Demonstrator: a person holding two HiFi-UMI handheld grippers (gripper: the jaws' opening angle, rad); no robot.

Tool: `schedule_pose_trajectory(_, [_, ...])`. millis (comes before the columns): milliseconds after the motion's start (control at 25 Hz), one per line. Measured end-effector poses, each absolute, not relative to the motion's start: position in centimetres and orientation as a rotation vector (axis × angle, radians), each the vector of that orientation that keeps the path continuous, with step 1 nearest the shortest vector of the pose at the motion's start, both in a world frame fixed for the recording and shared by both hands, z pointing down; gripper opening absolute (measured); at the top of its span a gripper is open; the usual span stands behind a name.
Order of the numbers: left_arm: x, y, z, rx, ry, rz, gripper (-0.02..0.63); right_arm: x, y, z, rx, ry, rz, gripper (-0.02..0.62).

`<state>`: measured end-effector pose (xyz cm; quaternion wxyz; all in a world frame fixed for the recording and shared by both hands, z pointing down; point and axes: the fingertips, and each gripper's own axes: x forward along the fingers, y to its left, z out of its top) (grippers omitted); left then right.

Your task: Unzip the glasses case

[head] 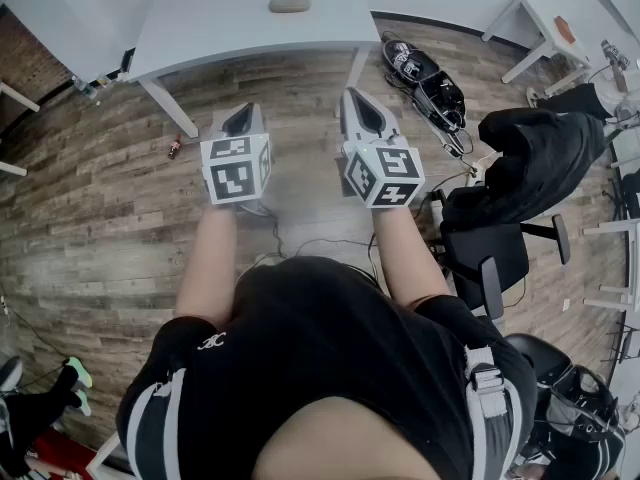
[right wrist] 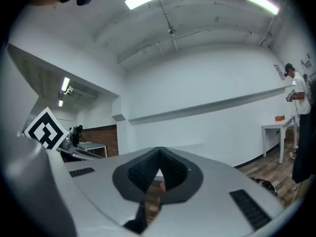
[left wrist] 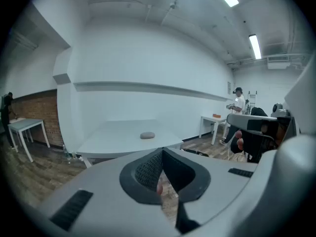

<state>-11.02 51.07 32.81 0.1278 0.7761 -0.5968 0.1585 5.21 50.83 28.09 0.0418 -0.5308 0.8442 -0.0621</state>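
The glasses case [head: 289, 4] lay on the white surface [head: 200, 28]. Well short of that surface, over the wooden floor [head: 100, 198], the left gripper [head: 240, 120] and right gripper [head: 365, 115] hung side by side, both jaws fully closed on nothing.

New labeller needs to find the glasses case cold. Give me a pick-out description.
Find the large white table at the top of the head view. The glasses case lies flat on it, toward the far edge. It is a small grey oval and the only thing visible on that tabletop; the dark clutter nearby lies on the wood floor instead.
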Motion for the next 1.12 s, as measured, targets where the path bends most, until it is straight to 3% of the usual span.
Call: schedule_pose_trajectory(1120, [-24.0, 50.2, 34.0, 2.351, -1.618, 0.445, -0.006, -8.4, 51.0, 29.1, -1.731, 2.548, -0.254, 0.006])
